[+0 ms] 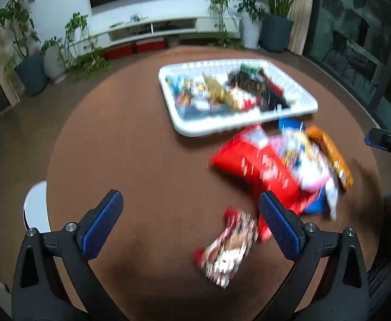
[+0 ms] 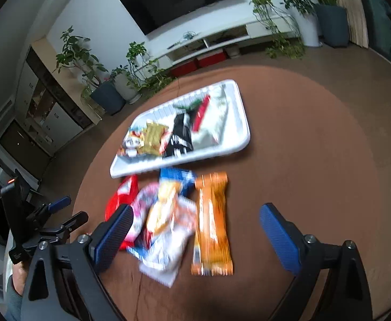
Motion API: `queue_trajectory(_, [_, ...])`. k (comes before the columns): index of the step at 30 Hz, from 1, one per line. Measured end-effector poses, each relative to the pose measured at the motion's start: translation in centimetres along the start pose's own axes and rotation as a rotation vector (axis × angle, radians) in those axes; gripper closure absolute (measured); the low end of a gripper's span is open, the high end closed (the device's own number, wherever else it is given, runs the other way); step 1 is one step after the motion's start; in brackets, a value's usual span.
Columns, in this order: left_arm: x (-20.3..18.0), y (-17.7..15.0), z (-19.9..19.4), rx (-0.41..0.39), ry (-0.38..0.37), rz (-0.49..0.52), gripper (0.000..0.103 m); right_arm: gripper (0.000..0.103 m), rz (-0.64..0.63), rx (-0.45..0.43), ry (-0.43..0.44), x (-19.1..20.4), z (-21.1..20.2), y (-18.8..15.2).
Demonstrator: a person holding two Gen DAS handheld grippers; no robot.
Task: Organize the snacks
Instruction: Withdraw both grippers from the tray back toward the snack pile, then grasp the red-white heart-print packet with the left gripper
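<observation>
Snack packets lie in two groups on the round brown table: several already rest inside the white tray, and a loose heap sits just in front of its near rim. Heap contents include a red bag, an orange wrapper lying lengthwise beside it, a white packet overlapping the pile, and a blue packet touching the tray edge. One small red-and-white packet lies apart, nearer the table edge. Left gripper hangs above bare tabletop with jaws spread wide and nothing between the pads; that small packet lies below its right finger. Right gripper is likewise spread wide and empty, tilted down over the heap, so the orange wrapper and white packet appear between its fingers without contact. Wide jaws suit a fresh pick from the pile. Tray placement close to the heap keeps each transfer short. Motion blur softens packet labels, so brands cannot be read
</observation>
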State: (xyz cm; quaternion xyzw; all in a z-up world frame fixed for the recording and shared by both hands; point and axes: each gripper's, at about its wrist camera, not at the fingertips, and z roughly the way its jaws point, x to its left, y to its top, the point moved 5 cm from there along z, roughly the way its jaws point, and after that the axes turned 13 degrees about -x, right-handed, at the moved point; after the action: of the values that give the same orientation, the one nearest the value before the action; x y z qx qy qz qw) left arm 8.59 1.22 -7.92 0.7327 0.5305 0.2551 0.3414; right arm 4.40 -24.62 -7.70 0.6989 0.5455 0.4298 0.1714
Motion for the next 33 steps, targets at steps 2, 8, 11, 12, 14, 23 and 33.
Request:
queue_trajectory(2, [-0.3, -1.3, 0.2, 0.021, -0.012, 0.026, 0.000, 0.005, -0.001, 0.018, -0.005, 0.0, -0.2, -1.3])
queue_trajectory(8, [-1.4, -3.3, -0.3, 0.066, -0.133, 0.097, 0.000, 0.005, 0.005, 0.056, -0.002, 0.1, -0.5, -3.6])
queue_trajectory(11, [-1.9, -3.3, -0.1, 0.087, -0.173, 0.151, 0.000, 0.005, 0.001, 0.059, 0.001, 0.4, -0.7, -4.0])
queue_trajectory(12, [-2.2, -3.3, 0.0, 0.096, -0.174, 0.174, 0.000, 0.005, -0.005, 0.062, -0.001, 0.5, -0.7, -4.0])
queue_trajectory(14, [-2.8, -3.8, 0.6, 0.129, -0.178, 0.232, 0.001, 0.005, -0.024, 0.070, -0.012, 0.5, -0.5, -4.2])
queue_trajectory(23, [-3.6, -3.6, 2.8, 0.191, -0.229, 0.303, 0.022, 0.009, -0.120, 0.095, -0.079, 0.9, -0.1, -4.2])
queue_trajectory(33, [-3.9, -3.6, 4.3, 0.245, -0.296, 0.306, 0.045, 0.009, -0.119, 0.125, -0.093, 0.5, 0.5, -4.2])
